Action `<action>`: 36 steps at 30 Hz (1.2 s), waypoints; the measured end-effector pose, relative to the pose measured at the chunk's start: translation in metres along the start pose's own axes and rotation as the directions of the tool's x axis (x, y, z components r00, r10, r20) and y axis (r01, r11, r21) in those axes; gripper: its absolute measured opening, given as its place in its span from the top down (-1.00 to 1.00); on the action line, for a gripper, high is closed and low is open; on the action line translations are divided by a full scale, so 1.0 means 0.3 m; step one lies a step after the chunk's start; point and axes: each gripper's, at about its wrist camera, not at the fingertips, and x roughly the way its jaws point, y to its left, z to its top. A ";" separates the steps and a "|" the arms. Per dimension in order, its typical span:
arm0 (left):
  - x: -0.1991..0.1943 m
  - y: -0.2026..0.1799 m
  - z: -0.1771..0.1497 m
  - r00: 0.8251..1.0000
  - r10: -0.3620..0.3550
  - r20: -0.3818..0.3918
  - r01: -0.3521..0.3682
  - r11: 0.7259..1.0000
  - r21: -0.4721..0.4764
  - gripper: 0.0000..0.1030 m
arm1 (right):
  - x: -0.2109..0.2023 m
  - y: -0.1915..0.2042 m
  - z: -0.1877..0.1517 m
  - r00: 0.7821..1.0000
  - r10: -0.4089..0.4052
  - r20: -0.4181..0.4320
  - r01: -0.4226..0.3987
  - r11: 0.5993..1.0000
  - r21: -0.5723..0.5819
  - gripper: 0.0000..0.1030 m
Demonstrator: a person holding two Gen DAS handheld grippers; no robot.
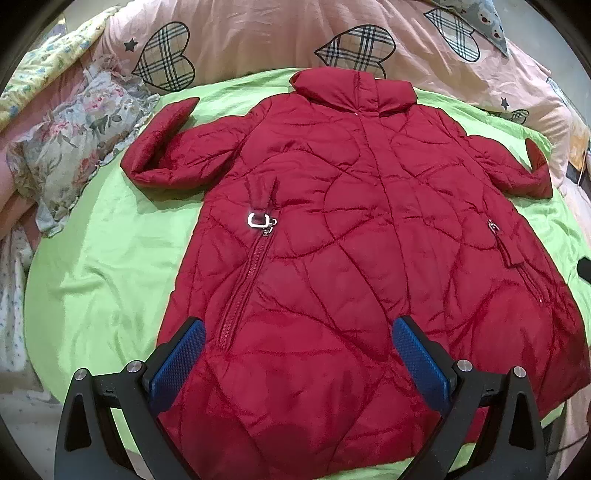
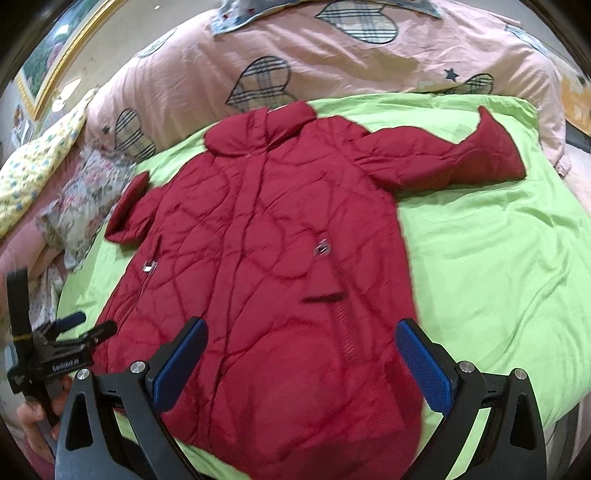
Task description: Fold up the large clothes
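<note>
1. Left wrist view: a red quilted coat (image 1: 354,229) is seen spread flat, front up, on a green sheet (image 1: 110,266), collar (image 1: 354,90) at the far end and hem nearest the camera.
2. Beyond the collar, a pink duvet with plaid hearts (image 1: 258,33) is piled along the far edge of the sheet; nothing is laid on top of the coat.
3. Off the sheet's left edge a floral ruffled cushion (image 1: 85,136) is noted, close to the coat's left-hand sleeve (image 1: 166,147), whose cuff is turned up towards the duvet.
4. The other sleeve (image 1: 517,166) is stretched towards the sheet's right edge, cuff also bent upward.
5. A silver zip pull (image 1: 258,220) is picked out at the top of one pocket zip; a second pocket zip (image 1: 496,230) is seen on the opposite side.
6. The left gripper (image 1: 299,354) is held wide apart above the hem, blue pads (image 1: 181,354) spread; nothing is grasped, and whether the fabric is touched cannot be told.
7. Right wrist view: the right gripper (image 2: 301,354) is likewise spread wide over the coat's lower part, with nothing caught between its pads (image 2: 424,365).
8. At the lower left of this view the left gripper is seen from the side beside the coat's edge, carried by a hand (image 2: 35,421); its jaws appear parted.
9. A gold-framed picture (image 2: 48,62) is glimpsed on the wall at the upper left, slightly blurred.
10. No containers are shown in either view.
</note>
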 end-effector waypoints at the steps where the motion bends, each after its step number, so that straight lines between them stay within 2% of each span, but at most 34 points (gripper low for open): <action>1: 0.007 0.004 0.006 1.000 -0.010 0.001 0.010 1.000 -0.009 -0.98 | 0.004 -0.016 0.014 1.000 -0.013 -0.009 0.013 1.000 0.009 -0.98; 9: 0.065 0.030 0.059 1.000 -0.003 0.001 0.003 0.999 -0.034 -0.98 | 0.036 -0.186 0.146 0.996 -0.090 0.024 0.088 0.992 0.090 -0.98; 16: 0.111 0.056 0.091 0.999 -0.047 0.013 0.048 0.995 -0.091 -0.98 | 0.092 -0.397 0.288 0.983 -0.175 0.063 0.158 0.964 0.213 -0.98; 23: 0.167 0.060 0.102 0.995 -0.091 -0.031 0.087 0.989 -0.116 -0.98 | 0.170 -0.604 0.431 0.962 -0.258 0.093 0.219 0.927 0.306 -0.98; 26: 0.193 0.072 0.111 0.988 -0.140 -0.062 0.131 0.983 -0.128 -0.98 | 0.204 -0.677 0.491 0.948 -0.298 0.110 0.246 0.909 0.336 -0.97; 28: 0.208 0.090 0.119 0.985 -0.162 -0.065 0.151 0.976 -0.156 -0.98 | 0.239 -0.707 0.526 0.938 -0.329 0.104 0.278 0.898 0.340 -0.96; 34: 0.237 0.094 0.142 0.991 -0.124 -0.058 0.114 0.983 -0.144 -0.98 | 0.387 -0.833 0.630 0.911 -0.412 0.032 0.372 0.853 0.367 -0.94; 35: 0.240 0.090 0.142 0.991 -0.122 -0.058 0.113 0.984 -0.140 -0.98 | 0.401 -0.849 0.635 0.907 -0.419 0.034 0.378 0.849 0.370 -0.90; 36: 0.243 0.086 0.142 0.991 -0.117 -0.057 0.109 0.985 -0.135 -0.98 | 0.417 -0.865 0.640 0.906 -0.422 0.026 0.383 0.844 0.375 -0.77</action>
